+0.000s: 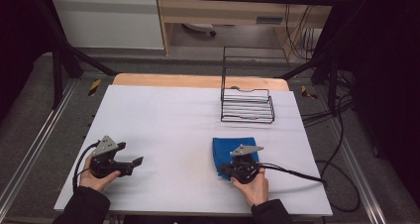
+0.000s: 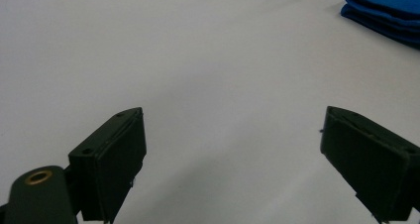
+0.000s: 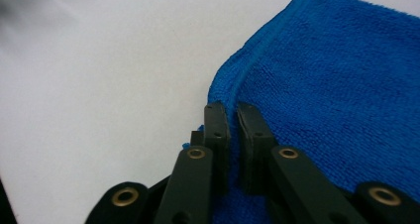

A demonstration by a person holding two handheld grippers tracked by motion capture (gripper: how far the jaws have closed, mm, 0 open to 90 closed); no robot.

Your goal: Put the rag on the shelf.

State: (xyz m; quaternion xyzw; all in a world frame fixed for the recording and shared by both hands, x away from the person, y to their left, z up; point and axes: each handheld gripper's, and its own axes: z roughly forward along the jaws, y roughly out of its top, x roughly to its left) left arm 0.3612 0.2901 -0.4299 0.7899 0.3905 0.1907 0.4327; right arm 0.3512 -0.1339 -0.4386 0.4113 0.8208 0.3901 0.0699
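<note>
One folded blue towel [image 1: 235, 152] lies on the one white-covered table [image 1: 168, 120], and one black wire rack [image 1: 246, 105] stands toward its far edge. Two hand-held grippers are at work, the left gripper [image 1: 136, 161] and the right gripper [image 3: 233, 116]

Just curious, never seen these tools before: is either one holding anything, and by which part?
The right gripper pinches the folded blue towel at its near left edge. The left gripper is open, holding nothing.
</note>
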